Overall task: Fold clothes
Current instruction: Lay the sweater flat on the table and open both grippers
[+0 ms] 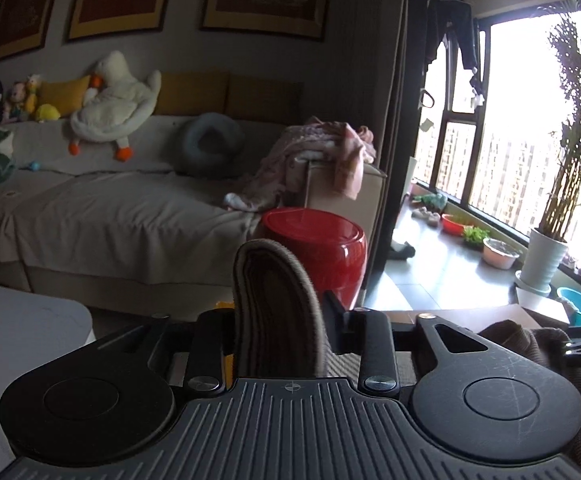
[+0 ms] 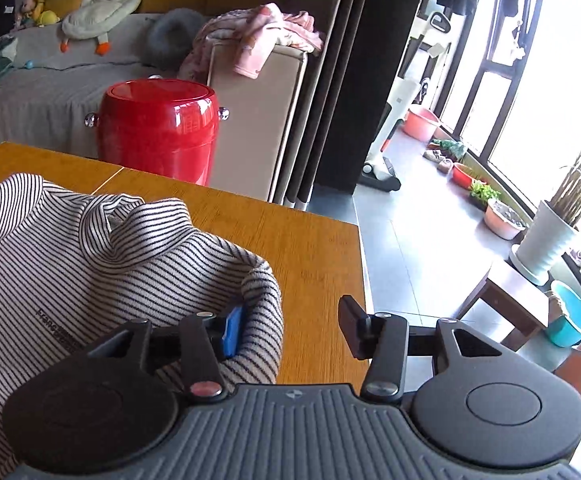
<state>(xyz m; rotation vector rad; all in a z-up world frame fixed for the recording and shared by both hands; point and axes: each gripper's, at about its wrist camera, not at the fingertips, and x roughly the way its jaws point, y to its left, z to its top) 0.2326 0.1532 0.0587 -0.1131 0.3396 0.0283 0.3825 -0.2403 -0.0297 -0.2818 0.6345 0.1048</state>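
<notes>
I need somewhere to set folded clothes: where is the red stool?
In both views the red stool stands on the floor just beyond the wooden table, beside the sofa's armrest.

striped top (image 2: 70,248) | cream with dark stripes | rumpled on wooden table (image 2: 298,240) | edge curled up

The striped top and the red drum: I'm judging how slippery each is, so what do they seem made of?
The striped top looks like a soft ribbed knit, matte, with fine dark stripes and limp folds. The red drum looks like hard plastic or lacquered metal, glossy, with bright window reflections on its wall; which of the two I cannot tell.
</notes>
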